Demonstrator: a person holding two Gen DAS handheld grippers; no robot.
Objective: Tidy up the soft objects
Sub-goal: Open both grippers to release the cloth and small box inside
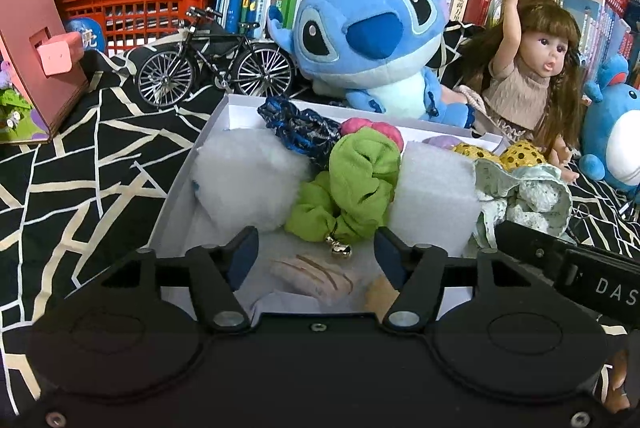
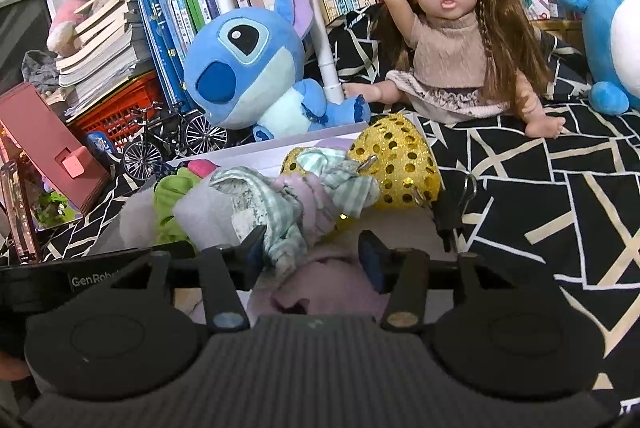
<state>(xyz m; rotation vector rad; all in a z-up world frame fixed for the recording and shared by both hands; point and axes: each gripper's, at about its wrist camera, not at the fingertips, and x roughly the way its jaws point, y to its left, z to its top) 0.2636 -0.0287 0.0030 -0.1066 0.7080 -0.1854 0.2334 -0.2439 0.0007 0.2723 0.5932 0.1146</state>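
A white box [image 1: 188, 163] on the black patterned cloth holds several soft things: a white fluffy ball [image 1: 248, 179], a green scrunchie with a gold bell [image 1: 352, 187], a white foam block [image 1: 436, 195], a blue scrunchie [image 1: 300, 131], a pink item [image 1: 372, 129] and a gold sequin piece [image 2: 396, 163]. A pale green checked cloth [image 2: 280, 195] lies at the box's right side. My left gripper [image 1: 316, 248] is open and empty over the box's near end, just short of the green scrunchie. My right gripper [image 2: 312, 252] is open, its left finger touching the checked cloth, with a lilac soft item [image 2: 328, 288] below.
A blue Stitch plush [image 1: 372, 39], a doll [image 2: 452, 39] and a blue round plush [image 2: 612, 23] sit behind the box before bookshelves. A model bicycle [image 1: 216, 63], a red crate [image 1: 136, 7] and a pink wooden stand [image 1: 36, 39] are at the left. A black binder clip [image 2: 452, 216] lies right of the box.
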